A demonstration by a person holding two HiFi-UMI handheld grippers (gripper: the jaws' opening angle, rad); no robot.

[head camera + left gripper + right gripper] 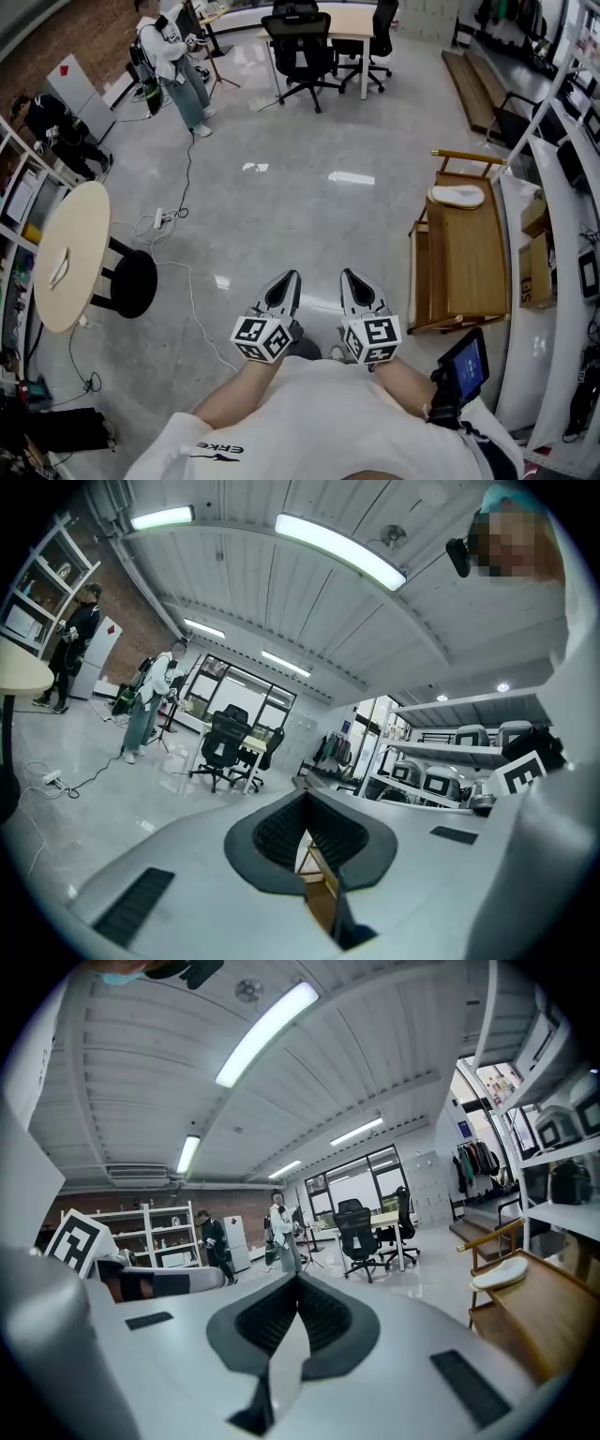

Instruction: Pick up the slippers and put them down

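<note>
Left gripper (290,278): jaws clenched, empty | Right gripper (350,277): jaws clenched, empty | Slipper (457,196): white, lying on wooden bench (469,267), ahead-right of both fingertips, well apart

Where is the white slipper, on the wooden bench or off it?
On it: the slipper lies at the far end of the bench.

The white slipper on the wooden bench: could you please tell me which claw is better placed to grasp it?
Right: the right claw sits nearer the white slipper on the wooden bench than the left claw, though both are shut.
</note>
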